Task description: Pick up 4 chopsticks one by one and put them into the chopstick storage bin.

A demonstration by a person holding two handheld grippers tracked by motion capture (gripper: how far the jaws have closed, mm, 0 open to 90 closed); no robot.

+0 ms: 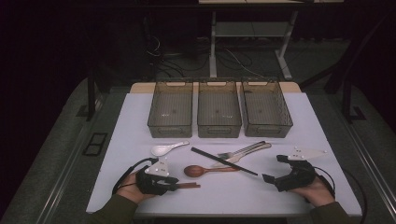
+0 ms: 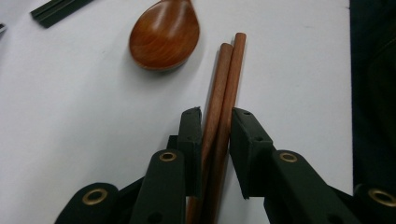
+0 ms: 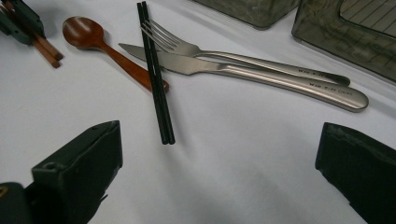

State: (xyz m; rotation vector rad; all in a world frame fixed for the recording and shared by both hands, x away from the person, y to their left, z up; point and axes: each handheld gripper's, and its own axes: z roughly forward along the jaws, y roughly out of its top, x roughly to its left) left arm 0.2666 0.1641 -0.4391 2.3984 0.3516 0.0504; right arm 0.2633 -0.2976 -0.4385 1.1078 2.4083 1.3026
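The pair of reddish-brown wooden chopsticks (image 2: 219, 107), just beside the round-bowled brown wooden spoon (image 2: 164, 33), is clamped by the left tool (image 2: 215, 122). Both sticks should be kept parallel and lifted level. The right tool (image 3: 219, 154), well apart from the spoon, is held wide apart and empty.

The left hand-held gripper (image 1: 180, 183) lies low over the desk (image 1: 299, 121) at the near left, gripped by the person's left hand (image 1: 133, 186), forearm entering from the bottom edge, jaws pointing toward the right and closed on a pair of brown wooden chopsticks (image 2: 219, 116). The right hand-held gripper (image 1: 266, 178) sits at the near right in the right hand (image 1: 315, 190), aimed leftward, its two black jaws spread wide apart with nothing between them.
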